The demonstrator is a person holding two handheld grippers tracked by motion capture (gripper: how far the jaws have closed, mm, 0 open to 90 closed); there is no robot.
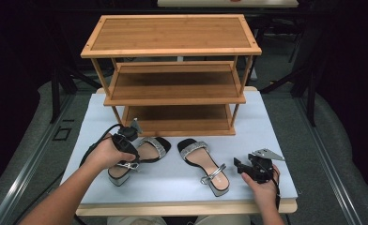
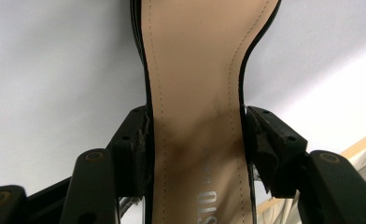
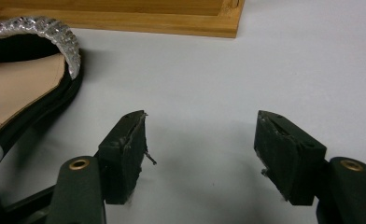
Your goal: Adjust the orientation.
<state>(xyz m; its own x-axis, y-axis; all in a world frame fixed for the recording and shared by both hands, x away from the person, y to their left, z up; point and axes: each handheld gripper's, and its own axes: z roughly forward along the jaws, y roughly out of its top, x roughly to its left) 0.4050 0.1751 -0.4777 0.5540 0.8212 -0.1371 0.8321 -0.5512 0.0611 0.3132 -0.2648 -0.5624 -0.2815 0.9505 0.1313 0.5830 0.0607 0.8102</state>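
On the desk (image 1: 266,140), which has a pale blue-grey cover, stands a wooden shoe rack (image 1: 172,70) with three shelves, at the far side. In front of the rack lie two sandals with black soles, beige insoles and glittering silver straps. The left sandal (image 1: 144,157) is just before the lowest shelf, and the left tongs (image 1: 126,154) are down on its heel part. In the left gripper view the jaws stand on both sides of the narrow middle of the insole (image 2: 195,116) and touch its black edges, so these tongs are grasping the left sandal. The right sandal (image 1: 203,164) lies beside it, near the middle of the desk, with its heel toward the person. The right tongs (image 1: 241,166) are held above the desk near the front right corner, just beside this sandal but apart from it. In the right gripper view their jaws are spread wide with only the bare cover between them, and the toe strap (image 3: 45,30) of a sandal shows at the left.
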